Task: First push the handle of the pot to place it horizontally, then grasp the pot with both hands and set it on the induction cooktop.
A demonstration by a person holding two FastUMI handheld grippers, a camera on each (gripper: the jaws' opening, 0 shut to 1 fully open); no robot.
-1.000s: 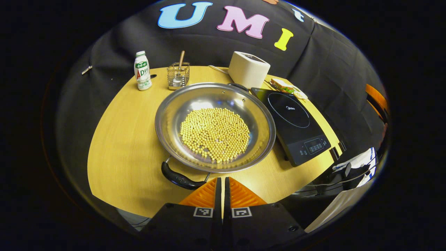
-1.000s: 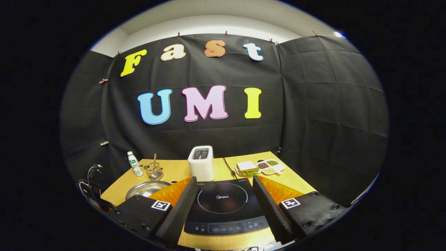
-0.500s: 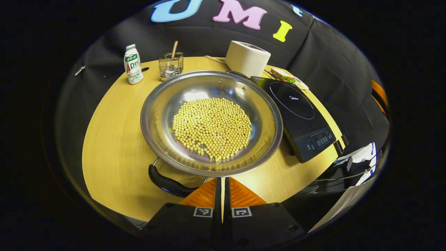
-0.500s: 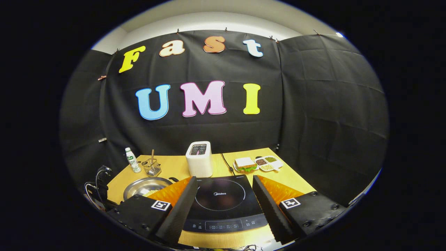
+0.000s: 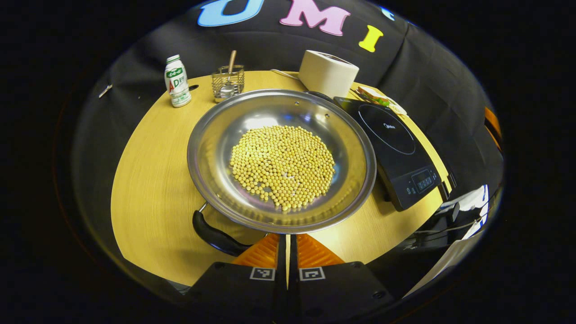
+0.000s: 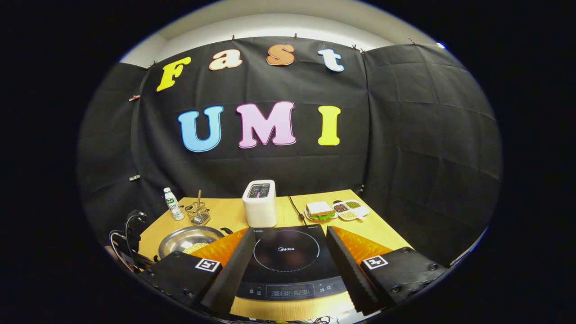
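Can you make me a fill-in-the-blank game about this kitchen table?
1. The pot holds a pile of small yellow ____.
2. The left hand-held gripper has its two fingers ____ together.
3. The right hand-held gripper is ____, fingers spread wide before the induction cooktop.
4. The bottle stands ____ on the table.

Missing words: beans; shut; open; upright

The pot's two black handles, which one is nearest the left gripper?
The near handle, just left of the left gripper; the other handle sits across the pot, by the toaster.

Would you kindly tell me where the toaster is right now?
In the right gripper view, the toaster stands at the table's far side, just behind the induction cooktop, between the wire basket and the sandwich.
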